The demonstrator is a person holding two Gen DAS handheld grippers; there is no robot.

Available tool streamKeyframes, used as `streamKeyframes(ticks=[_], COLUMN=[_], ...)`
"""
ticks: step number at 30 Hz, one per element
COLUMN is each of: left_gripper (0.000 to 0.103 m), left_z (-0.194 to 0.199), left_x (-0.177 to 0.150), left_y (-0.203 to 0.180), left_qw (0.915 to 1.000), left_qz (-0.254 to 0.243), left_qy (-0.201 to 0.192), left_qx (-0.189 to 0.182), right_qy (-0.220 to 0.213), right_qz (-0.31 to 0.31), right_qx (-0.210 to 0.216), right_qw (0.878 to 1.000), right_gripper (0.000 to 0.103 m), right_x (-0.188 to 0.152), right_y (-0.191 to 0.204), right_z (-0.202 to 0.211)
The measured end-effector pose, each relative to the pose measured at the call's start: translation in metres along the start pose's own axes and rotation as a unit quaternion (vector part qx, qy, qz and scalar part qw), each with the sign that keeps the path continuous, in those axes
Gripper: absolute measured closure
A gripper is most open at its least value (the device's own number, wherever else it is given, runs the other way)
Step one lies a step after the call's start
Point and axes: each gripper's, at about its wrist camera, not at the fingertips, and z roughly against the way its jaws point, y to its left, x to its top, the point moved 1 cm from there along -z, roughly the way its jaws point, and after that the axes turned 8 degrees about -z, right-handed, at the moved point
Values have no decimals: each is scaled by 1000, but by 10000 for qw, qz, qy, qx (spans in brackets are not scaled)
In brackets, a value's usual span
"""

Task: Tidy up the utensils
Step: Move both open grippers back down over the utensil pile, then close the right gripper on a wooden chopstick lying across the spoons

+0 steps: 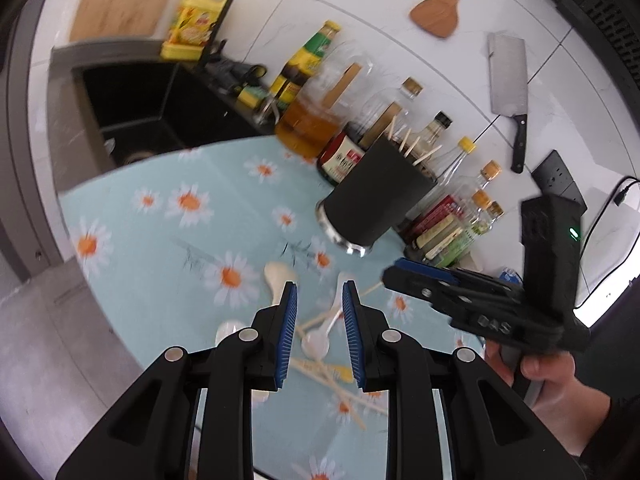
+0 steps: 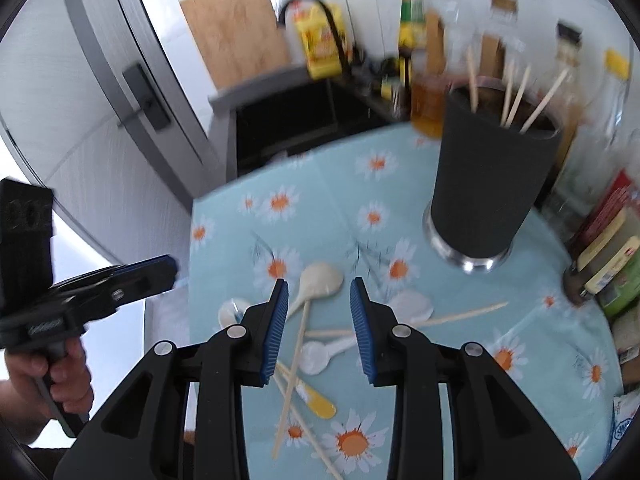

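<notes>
A black utensil holder stands on the daisy-print cloth with several chopsticks in it. Loose chopsticks and white and cream spoons lie scattered on the cloth in front. My left gripper is open and empty above the spoons. My right gripper is open and empty above the same pile; it also shows in the left wrist view, hovering to the right. The left gripper shows at the left of the right wrist view.
Bottles of oil and sauce crowd behind the holder. A black sink lies at the back left. A cleaver and wooden spatula hang on the tiled wall. Packets stand at the right edge.
</notes>
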Motion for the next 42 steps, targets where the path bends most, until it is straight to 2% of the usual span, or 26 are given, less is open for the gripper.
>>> streamKeyframes(ticks=[3,10,19,25,28,31,38,40,42], left_gripper=[80,80,80,80,80,80,80,80,80], left_z=[0,-10,-21,-29,-32,-32,-34,-35,-35], left_x=[-13,-33,-56,-71,-73,-72,-73,-75,-75], left_y=[3,12,18,23,26,27,29,30,30], left_qw=[9999,9983,9952,9916,9905,9903,9890,9888,9888], left_qz=[124,503,767,949,994,994,1060,1077,1077], left_qy=[89,265,546,776,847,858,896,905,912], left_qx=[16,-150,-276,-402,-431,-461,-505,-498,-491], right_qy=[609,1608,2529,2787,2936,2996,3155,3190,3192], right_qz=[-122,-408,-613,-482,-489,-413,-457,-494,-529], right_qx=[23,80,10,-275,-263,-446,-433,-440,-444], right_qw=[9981,9861,9655,9588,9543,9521,9468,9455,9452], right_gripper=[69,71,82,84,88,90,92,97,97], right_x=[-1,1,2,5,6,7,1,-2,-3], right_y=[-1,-6,-2,4,6,9,17,17,14], right_z=[-20,-50,-85,-96,-105,-111,-125,-128,-127])
